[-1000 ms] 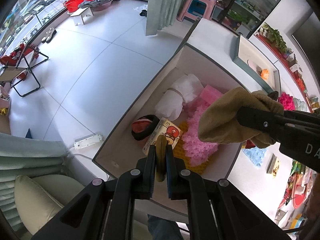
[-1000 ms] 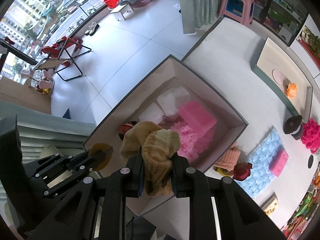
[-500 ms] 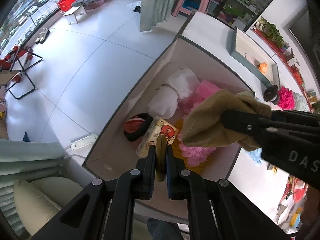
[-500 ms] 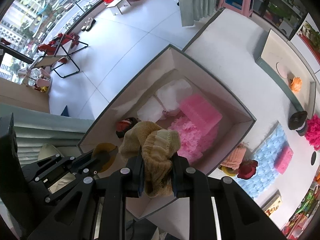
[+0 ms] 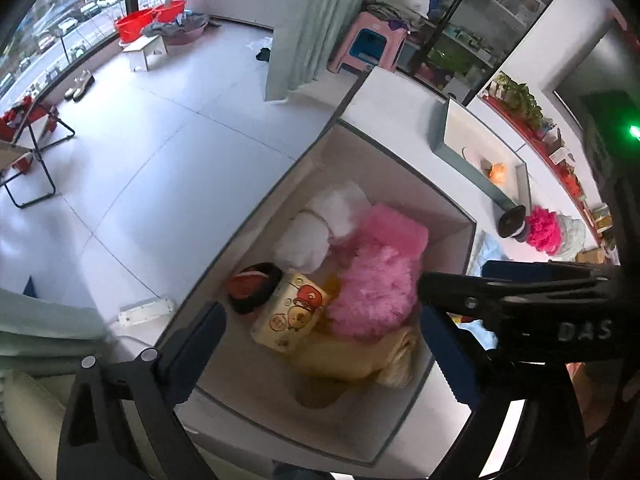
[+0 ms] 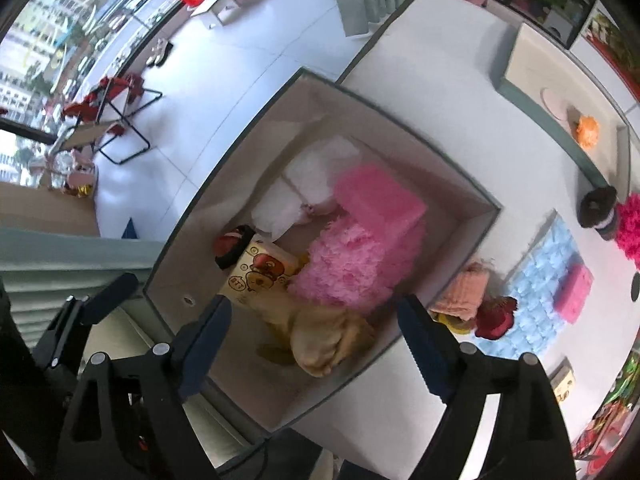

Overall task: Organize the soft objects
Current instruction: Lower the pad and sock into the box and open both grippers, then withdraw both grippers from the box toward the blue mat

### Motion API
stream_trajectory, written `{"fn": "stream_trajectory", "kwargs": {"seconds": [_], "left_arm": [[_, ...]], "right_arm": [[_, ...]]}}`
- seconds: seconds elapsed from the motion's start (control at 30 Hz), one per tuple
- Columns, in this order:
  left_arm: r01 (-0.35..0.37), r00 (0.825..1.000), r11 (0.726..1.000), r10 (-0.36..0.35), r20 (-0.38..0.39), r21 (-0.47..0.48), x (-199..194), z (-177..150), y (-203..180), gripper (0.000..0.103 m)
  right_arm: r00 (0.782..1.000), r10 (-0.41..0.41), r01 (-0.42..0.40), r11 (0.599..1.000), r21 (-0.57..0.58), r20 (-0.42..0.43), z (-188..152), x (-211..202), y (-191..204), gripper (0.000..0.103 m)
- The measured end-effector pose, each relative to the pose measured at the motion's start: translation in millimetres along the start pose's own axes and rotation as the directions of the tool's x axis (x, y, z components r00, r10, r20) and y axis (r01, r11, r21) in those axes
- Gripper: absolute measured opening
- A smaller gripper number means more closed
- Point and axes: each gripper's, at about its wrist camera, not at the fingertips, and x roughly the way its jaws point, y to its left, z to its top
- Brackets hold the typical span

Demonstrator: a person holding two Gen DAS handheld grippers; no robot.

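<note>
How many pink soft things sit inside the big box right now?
2: a pink block near the far wall and a fluffy pink piece in front of it. The pile in the box may hide more.

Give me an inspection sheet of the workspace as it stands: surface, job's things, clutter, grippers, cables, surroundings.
Surface: white table, mostly bare at its far end.
Job's things: tan knitted cloth lies in the open grey-edged box, near a fluffy pink pom-pom, a pink foam block, white padding and a yellow cartoon-print pack.
Clutter: peach cloth, blue quilted mat and magenta pom-pom on the table outside the box.
Grippers: left gripper and right gripper have just been opening; nothing between the fingers.
Cables: white power strip on the floor.
Surroundings: tiled floor, folding chair, pink stool.
</note>
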Motion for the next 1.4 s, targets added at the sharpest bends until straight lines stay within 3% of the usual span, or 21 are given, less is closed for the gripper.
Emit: {"fn": "stream_trajectory", "kwargs": {"seconds": [0.1, 0.17, 0.33, 0.53, 0.73, 1.0, 1.2, 1.4], "left_arm": [[-0.008, 1.000, 1.000, 0.009, -0.028, 0.017, 1, 1, -3, 0.098], [-0.015, 0.999, 1.000, 0.016, -0.042, 0.023, 3, -2, -6, 0.098], [-0.053, 0.992, 0.998, 0.058, -0.116, 0.046, 12, -11, -18, 0.098], [-0.068, 0.984, 0.992, 0.083, -0.158, 0.102, 15, -16, -46, 0.098], [-0.038, 0.979, 0.969, 0.085, -0.185, 0.243, 21, -20, -107, 0.098], [0.031, 0.965, 0.914, 0.079, -0.251, 0.405, 53, -37, -212, 0.098], [0.045, 0.963, 0.880, 0.087, -0.254, 0.473, 102, -31, -293, 0.098], [0.014, 0.960, 0.881, 0.120, -0.251, 0.473, 170, -10, -349, 0.098]], "right_arm": [[0.999, 0.005, -0.006, 1.000, 0.014, 0.038, -9, -13, -9, 0.091], [0.998, 0.016, -0.018, 0.999, 0.033, 0.058, -16, -20, -16, 0.103], [0.995, 0.039, -0.048, 0.994, 0.100, 0.087, -42, -29, -41, 0.103], [0.995, 0.030, -0.053, 0.967, 0.250, 0.093, -88, -32, -98, 0.103], [0.999, 0.005, -0.022, 0.892, 0.452, 0.039, -155, -19, -172, 0.103], [0.999, -0.006, 0.027, 0.735, 0.677, -0.034, -237, -2, -261, 0.103], [0.997, -0.053, 0.072, 0.696, 0.715, -0.048, -246, 3, -300, 0.103], [0.991, -0.128, 0.126, 0.721, 0.681, -0.047, -214, 19, -328, 0.103]]}}
